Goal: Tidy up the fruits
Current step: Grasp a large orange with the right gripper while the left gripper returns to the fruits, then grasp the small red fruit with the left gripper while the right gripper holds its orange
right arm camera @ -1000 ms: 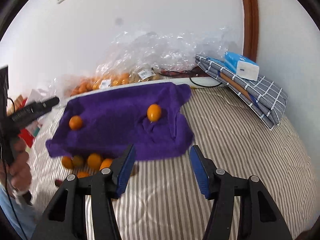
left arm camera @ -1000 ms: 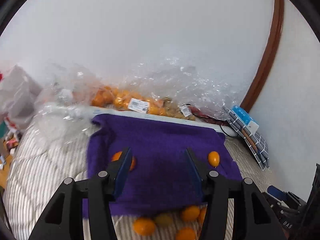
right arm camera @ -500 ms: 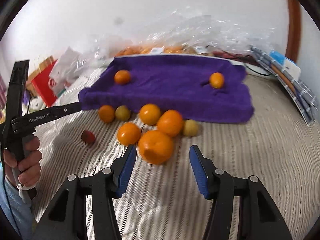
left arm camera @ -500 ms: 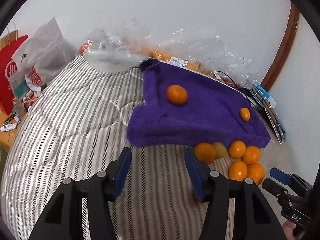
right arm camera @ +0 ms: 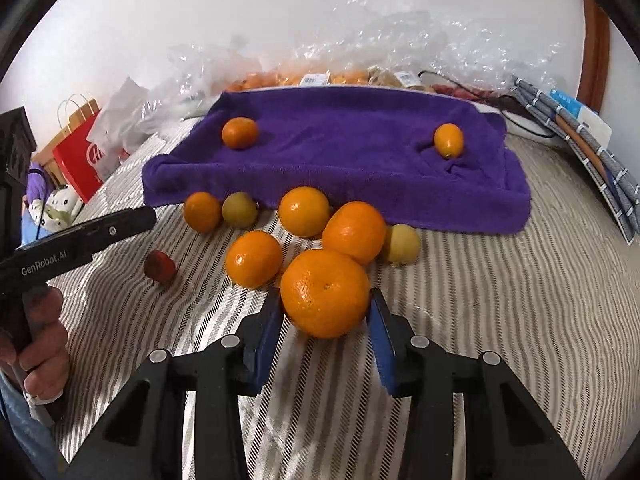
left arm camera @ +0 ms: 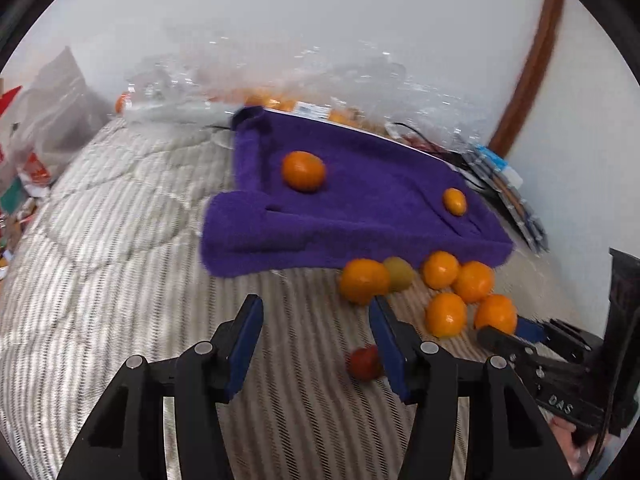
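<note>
Oranges sit piled on the striped bed by the purple towel [right arm camera: 336, 152]. Right gripper [right arm camera: 325, 312] is wide, straddling the nearest orange [right arm camera: 325, 293] without pinching it; squeeze off-centre and it rolls. Left gripper [left arm camera: 316, 320] is wide, empty

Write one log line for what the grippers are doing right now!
right gripper: open around nearest orange, not clamped | left gripper: open, empty, over striped bedding | purple towel: two fruits on it
</note>
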Demonstrator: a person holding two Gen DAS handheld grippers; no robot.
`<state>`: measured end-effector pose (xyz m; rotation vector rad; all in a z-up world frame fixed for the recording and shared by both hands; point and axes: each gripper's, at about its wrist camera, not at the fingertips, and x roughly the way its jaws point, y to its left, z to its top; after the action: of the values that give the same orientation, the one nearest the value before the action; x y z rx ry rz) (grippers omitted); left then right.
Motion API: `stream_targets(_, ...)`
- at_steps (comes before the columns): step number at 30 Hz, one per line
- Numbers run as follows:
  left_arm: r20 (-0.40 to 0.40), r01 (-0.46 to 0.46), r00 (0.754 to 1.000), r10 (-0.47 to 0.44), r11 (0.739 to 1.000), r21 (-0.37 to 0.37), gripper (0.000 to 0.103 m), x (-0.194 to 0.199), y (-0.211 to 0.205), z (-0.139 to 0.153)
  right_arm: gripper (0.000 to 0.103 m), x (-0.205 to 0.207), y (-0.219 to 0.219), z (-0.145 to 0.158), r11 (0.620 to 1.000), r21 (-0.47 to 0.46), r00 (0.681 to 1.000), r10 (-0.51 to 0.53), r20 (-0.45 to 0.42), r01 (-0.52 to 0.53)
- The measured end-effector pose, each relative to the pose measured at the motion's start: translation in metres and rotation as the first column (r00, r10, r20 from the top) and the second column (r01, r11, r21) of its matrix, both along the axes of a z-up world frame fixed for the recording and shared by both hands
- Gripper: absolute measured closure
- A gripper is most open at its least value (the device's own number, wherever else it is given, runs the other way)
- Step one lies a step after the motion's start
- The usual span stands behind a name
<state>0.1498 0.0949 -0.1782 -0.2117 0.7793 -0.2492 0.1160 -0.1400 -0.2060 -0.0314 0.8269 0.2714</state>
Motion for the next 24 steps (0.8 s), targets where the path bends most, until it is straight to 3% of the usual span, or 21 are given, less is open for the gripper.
stream_targets(5, 0.011, 0.088, 0.996, -0.088, 0.996, 0.005, 0.050, -0.012, -0.016, 0.002, 0.061, -0.013, -0.028, 0.004, 0.999, -0.001, 0.998, -0.050, 0.036, 0.050)
stream_targets(9, 0.001, 0.106, 0.994, -0.106, 0.991, 0.086, 0.050, -0.021, -0.034, 0.000, 0.061, -0.020, -0.046, 0.005, 0.996, -0.029, 0.995, -0.086, 0.059, 0.087)
stream_targets(13, -0.039, 0.078, 0.996, -0.074, 0.991, 0.112, 0.050, -0.020, -0.042, -0.004, 0.061, -0.025, -0.059, 0.005, 0.995, -0.024, 0.993, -0.095, 0.070, 0.097)
stream_targets(17, -0.083, 0.062, 0.995, -0.045, 0.975, 0.213, 0.052, -0.013, -0.058, -0.012, 0.061, -0.025, -0.062, 0.005, 0.996, 0.000, 0.994, -0.085, 0.074, 0.085)
stream_targets(19, -0.085, 0.064, 0.995, -0.046, 0.971, 0.230, 0.053, -0.013, -0.062, -0.013, 0.061, -0.026, -0.059, 0.005, 0.997, -0.009, 0.994, -0.073, 0.081, 0.074)
stream_targets(24, -0.081, 0.024, 0.997, -0.002, 0.963, 0.267, 0.065, -0.011, -0.061, -0.013, 0.061, -0.030, -0.057, 0.007, 0.998, -0.011, 0.993, -0.055, 0.107, 0.056)
